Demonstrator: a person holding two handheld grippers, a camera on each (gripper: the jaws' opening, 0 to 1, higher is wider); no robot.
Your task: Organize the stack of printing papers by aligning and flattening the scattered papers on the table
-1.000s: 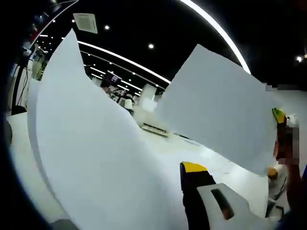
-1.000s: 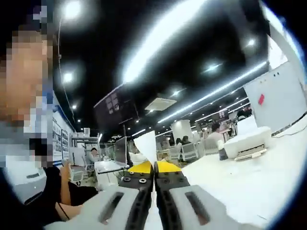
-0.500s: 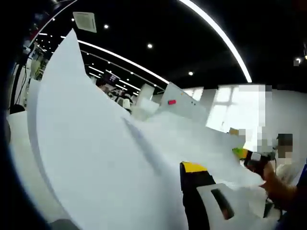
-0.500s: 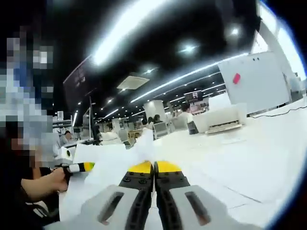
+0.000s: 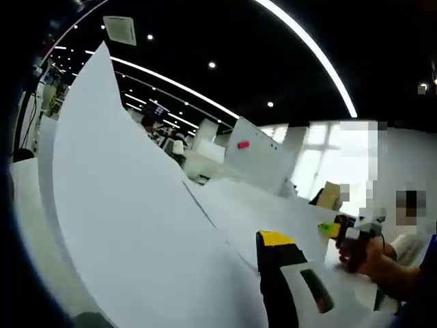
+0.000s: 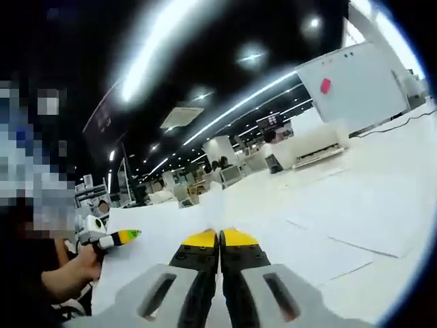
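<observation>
Left gripper view: a large sheet of printing paper [image 5: 130, 225] rose steeply across the frame, its corner pointing up. One yellow-tipped finger of the left gripper [image 5: 276, 240] stood beside the sheet; whether the fingers gripped it could not be told. Further sheets [image 5: 259, 212] lay flat on the white desk [image 5: 27, 205]. The right gripper [image 5: 345, 229], held in a hand [image 5: 365, 256], showed at the right.

Right gripper view: the right gripper [image 6: 220, 238] had its fingers pressed together, pinching a sheet [image 6: 171, 229]. Loose sheets [image 6: 341, 232] lay on the desk [image 6: 403, 273]. The left gripper [image 6: 113, 238] showed at the left.
</observation>
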